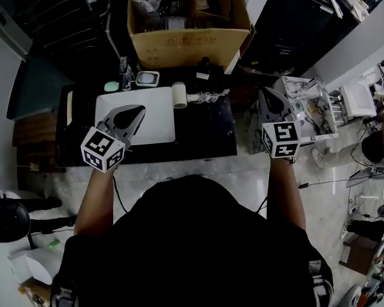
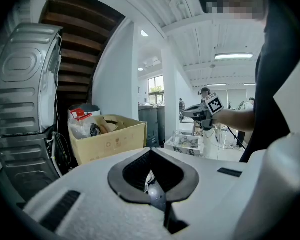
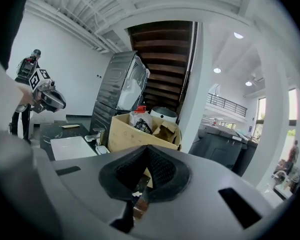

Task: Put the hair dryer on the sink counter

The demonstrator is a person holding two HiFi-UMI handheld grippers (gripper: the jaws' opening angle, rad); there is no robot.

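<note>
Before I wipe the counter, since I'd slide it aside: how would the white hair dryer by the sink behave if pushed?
The hair dryer looks rigid, with a rounded barrel on the glossy counter, so it may slide or roll easily. Its bunched cord looks floppy and would probably trail or snag.

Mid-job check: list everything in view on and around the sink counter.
hair dryer: one, white, on the counter by the sink's back right corner
sink: one, white, set in the counter
counter: one, black, ahead of the person
cardboard box: one, brown, behind the counter
faucet: one, metal, behind the sink
left gripper: one, grey, over the sink, jaws shut, empty
right gripper: one, grey, right of the counter, jaws shut, empty
</note>
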